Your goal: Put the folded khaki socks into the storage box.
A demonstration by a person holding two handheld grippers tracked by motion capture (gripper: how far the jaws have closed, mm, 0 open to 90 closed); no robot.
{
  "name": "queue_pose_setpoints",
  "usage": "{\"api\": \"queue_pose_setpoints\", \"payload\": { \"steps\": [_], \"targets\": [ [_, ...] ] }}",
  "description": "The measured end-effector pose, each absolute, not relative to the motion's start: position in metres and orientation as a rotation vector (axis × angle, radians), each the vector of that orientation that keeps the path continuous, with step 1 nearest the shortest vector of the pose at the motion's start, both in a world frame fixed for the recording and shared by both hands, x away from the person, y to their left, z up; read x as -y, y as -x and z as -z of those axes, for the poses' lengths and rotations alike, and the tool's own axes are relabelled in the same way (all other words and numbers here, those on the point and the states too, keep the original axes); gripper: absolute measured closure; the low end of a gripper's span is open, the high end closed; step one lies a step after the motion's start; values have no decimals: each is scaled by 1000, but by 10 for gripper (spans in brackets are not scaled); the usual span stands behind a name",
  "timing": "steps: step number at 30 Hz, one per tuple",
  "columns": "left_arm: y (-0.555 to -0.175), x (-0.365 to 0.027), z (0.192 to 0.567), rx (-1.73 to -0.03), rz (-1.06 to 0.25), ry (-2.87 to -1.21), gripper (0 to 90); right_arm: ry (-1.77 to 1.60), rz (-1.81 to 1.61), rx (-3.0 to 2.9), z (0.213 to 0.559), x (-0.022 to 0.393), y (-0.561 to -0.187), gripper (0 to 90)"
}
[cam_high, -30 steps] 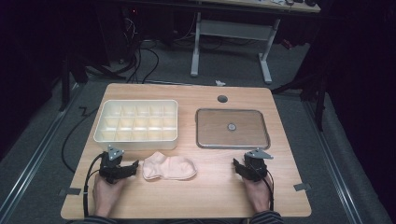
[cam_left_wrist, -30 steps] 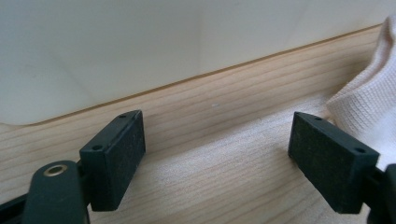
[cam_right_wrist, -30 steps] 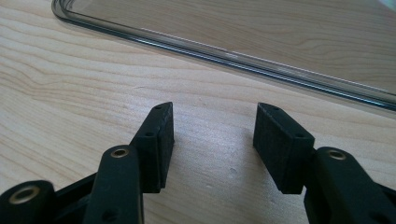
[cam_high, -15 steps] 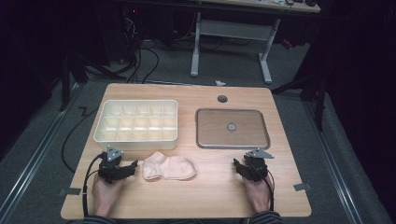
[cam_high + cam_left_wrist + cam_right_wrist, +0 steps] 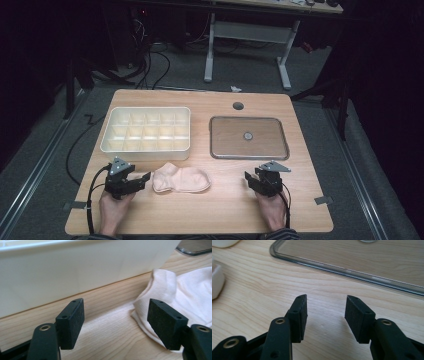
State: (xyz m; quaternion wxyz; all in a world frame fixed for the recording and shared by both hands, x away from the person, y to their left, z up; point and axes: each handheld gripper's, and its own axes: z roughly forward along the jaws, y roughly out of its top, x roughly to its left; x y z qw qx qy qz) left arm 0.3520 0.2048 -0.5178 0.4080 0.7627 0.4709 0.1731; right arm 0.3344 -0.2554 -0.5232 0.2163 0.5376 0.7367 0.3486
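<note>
My left tool (image 5: 142, 178) is near the bottom edge of the surface (image 5: 220, 215), pointing to 3 o'clock at the sock (image 5: 181, 179) that lies just beside it. Its jaws are wide and hold nothing; they have just been closing a little, and only the sock's edge is near one pad. My right tool (image 5: 248, 177) rests at the sock's 3 o'clock, well apart, half open and empty, its jaws also just closing.

I think the left pads can pinch only a thin fold, so the sock may slip out. At 12 o'clock of the sock is the divided box (image 5: 146, 130); farther right lies the lid (image 5: 248, 137). Both hands lie low, forearms flat.
</note>
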Motion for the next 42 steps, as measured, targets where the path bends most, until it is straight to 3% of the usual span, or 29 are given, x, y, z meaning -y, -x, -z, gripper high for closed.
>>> {"api": "queue_pose_setpoints", "payload": {
  "steps": [17,42],
  "targets": [
    [-352,-183,518,-1144,-353,-1976,331,-1419,-1048,-2126,520,225,-331,547],
    [-356,-166,529,-1178,-386,-1981,363,-1265,-1109,-2238,510,177,-331,544]
  ]
}}
